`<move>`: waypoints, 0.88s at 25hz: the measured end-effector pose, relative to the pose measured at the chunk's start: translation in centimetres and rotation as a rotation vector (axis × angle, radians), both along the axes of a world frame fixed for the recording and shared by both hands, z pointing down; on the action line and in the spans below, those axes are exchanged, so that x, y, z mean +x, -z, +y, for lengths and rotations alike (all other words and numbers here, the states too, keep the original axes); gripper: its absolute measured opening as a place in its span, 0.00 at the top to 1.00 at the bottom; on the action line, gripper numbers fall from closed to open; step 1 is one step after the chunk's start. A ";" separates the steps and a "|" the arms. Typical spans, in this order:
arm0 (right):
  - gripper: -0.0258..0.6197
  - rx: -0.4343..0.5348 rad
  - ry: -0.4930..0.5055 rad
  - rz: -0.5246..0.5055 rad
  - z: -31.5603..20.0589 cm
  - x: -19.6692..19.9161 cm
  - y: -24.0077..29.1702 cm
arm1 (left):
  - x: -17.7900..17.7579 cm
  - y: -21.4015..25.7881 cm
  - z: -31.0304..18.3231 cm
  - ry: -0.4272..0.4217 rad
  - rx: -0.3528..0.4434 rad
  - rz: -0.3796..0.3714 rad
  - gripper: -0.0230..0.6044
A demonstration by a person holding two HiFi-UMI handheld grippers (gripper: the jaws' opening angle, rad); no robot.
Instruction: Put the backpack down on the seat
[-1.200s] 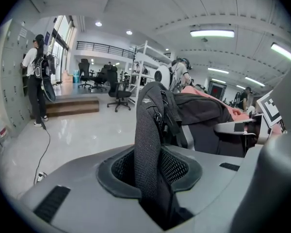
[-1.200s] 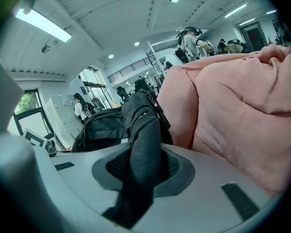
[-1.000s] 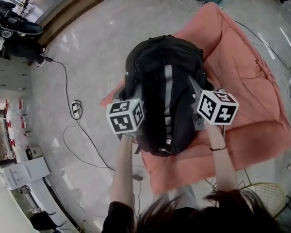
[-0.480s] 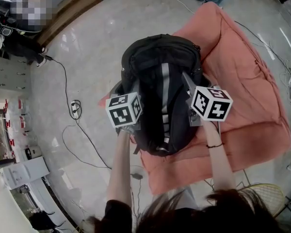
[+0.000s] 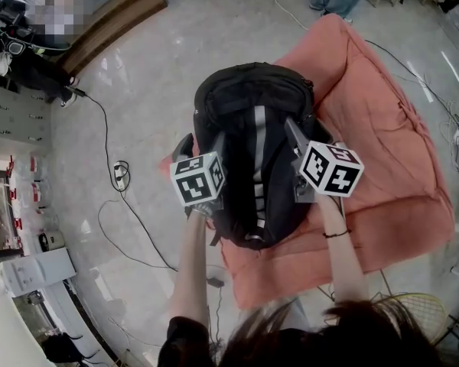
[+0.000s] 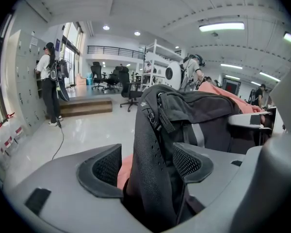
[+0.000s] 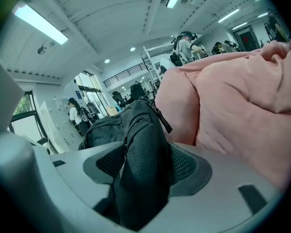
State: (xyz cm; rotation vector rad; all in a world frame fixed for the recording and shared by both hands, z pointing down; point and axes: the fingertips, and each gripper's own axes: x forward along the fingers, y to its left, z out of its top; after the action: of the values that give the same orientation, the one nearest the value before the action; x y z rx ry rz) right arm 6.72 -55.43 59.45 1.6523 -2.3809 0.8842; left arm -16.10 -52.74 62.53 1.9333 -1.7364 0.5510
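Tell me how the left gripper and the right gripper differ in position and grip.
The left gripper is on the backpack's side toward the floor; the right gripper is on the side over the pink seat. A gap shows between the left gripper's pad and its strap; the right gripper's strap nearly fills the space between the pads. Both are opening, each around a black strap.

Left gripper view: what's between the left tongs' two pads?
A black mesh strap of the backpack stands between the opening left tongs, pink seat showing beside one pad; the left gripper view shows it.
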 end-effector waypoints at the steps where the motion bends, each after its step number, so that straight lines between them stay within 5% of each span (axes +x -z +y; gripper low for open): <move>1: 0.59 0.002 0.004 0.000 0.1 0.0 0.1 | -0.1 0.1 0.2 0.003 0.001 0.000 0.45; 8: 0.60 0.031 0.009 -0.015 1.6 0.1 2.1 | -0.1 2.8 1.9 -0.023 0.057 -0.016 0.46; 13: 0.60 0.059 -0.002 0.034 3.2 0.7 3.7 | -0.2 4.4 3.9 -0.021 0.081 -0.027 0.63; 17: 0.78 0.085 0.020 0.065 5.0 0.9 5.0 | 0.8 6.1 5.7 -0.041 0.102 0.001 0.84; 22: 0.91 0.119 0.070 0.133 8.1 0.2 6.9 | 2.2 8.6 8.9 -0.091 0.128 0.018 0.90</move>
State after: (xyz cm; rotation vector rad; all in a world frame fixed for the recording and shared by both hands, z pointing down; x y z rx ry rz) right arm 6.92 -47.35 52.55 1.6015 -2.4257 0.6130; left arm -13.89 -43.87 53.89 2.1075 -1.7175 0.4627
